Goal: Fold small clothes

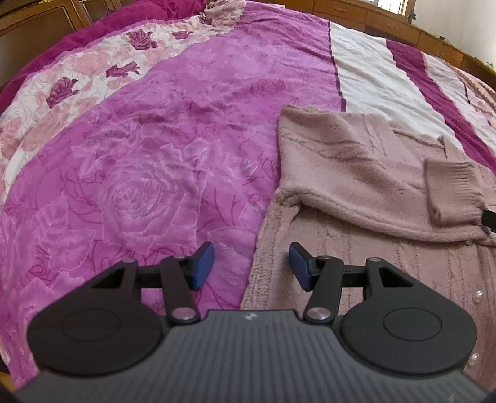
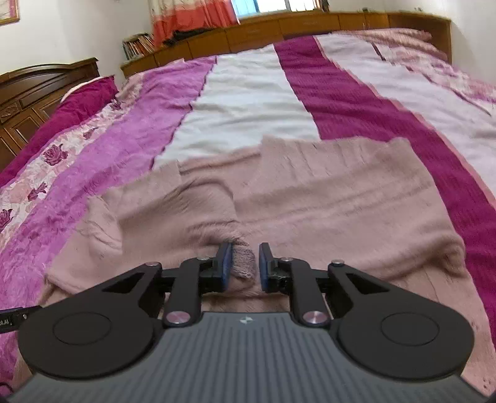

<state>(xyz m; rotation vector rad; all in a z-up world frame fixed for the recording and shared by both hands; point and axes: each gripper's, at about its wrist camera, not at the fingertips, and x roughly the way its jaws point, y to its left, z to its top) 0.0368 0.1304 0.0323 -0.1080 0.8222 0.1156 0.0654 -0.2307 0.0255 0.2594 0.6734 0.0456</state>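
Observation:
A dusty-pink knit sweater (image 1: 356, 173) lies flat on the bed, one sleeve folded across its body with the ribbed cuff (image 1: 452, 192) pointing right. My left gripper (image 1: 251, 266) hovers open over the sweater's left edge, nothing between its blue pads. In the right wrist view the sweater (image 2: 310, 192) fills the middle. My right gripper (image 2: 243, 263) stands narrowly open around a bunched ribbed cuff (image 2: 245, 263). The cuff touches the left pad (image 2: 226, 263), and a thin gap shows at the right pad. A black tip of that gripper (image 1: 489, 220) shows beside the cuff.
The bed is covered by a magenta rose-patterned blanket (image 1: 155, 173) and a white-and-magenta striped spread (image 2: 254, 102). A wooden headboard (image 2: 34, 93) stands at the left, with low wooden cabinets (image 2: 310, 28) and a curtained window beyond the bed's far side.

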